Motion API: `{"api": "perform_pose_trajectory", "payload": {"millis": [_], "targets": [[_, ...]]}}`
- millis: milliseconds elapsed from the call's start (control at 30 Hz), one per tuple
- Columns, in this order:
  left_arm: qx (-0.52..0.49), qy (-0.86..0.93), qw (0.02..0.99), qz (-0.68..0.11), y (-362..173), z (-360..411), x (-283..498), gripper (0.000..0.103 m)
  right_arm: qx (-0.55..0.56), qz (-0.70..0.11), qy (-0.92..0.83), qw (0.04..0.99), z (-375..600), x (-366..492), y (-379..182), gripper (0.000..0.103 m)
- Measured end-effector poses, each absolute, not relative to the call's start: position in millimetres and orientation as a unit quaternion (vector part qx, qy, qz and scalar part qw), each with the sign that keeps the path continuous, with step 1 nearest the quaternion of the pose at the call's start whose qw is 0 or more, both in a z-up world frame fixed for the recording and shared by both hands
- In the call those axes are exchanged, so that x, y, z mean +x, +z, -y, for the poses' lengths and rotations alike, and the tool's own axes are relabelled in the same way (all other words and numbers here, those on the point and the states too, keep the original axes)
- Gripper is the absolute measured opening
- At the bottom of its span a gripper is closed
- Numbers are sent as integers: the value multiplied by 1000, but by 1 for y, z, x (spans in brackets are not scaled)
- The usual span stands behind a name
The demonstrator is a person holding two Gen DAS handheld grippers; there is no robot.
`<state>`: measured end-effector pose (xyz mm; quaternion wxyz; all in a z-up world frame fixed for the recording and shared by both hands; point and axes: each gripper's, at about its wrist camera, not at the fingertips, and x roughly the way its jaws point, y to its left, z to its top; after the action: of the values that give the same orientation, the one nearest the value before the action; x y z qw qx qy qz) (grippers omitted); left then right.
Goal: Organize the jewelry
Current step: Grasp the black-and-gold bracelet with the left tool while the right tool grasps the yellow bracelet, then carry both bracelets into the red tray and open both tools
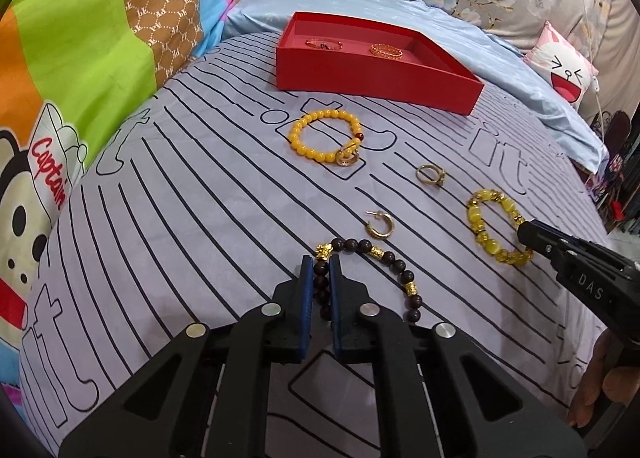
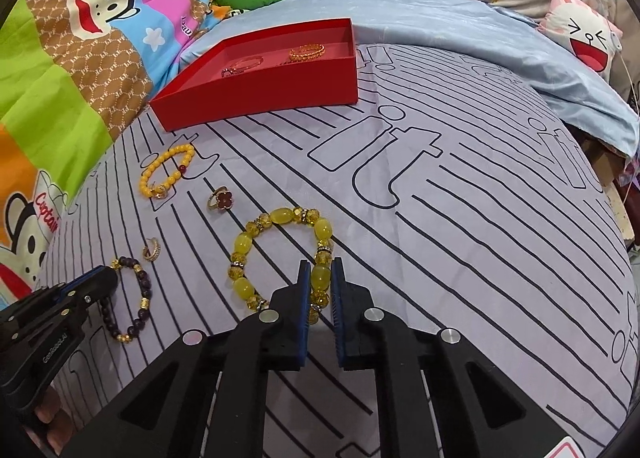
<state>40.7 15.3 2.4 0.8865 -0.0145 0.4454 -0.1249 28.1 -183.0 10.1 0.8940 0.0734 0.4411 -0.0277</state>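
While both grippers sit low on the striped sheet, each has its pads pressed on a bracelet. The left gripper, bottom centre of its own view, clamps the dark bracelet. The right gripper, bottom centre of its view, pinches the yellow bracelet at its near right side. In the left view, a hoop earring lies just above the dark bracelet, a ring further up, and an amber bracelet above centre. The red box sits at upper centre, open, with two gold bands inside. A cartoon quilt fills the left edge.
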Motion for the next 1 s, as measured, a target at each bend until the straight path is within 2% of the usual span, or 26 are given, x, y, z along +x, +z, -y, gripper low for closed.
{"api": "perform_pose_trajectory", "payload": {"millis": [600, 1000], "targets": [[-36, -153, 896, -416, 60, -14, 38, 7, 92, -388, -13, 917, 193, 15, 70, 9], [-18, -177, 912, -371, 107, 3, 85, 7, 60, -359, 16, 931, 187, 64, 111, 9]]}}
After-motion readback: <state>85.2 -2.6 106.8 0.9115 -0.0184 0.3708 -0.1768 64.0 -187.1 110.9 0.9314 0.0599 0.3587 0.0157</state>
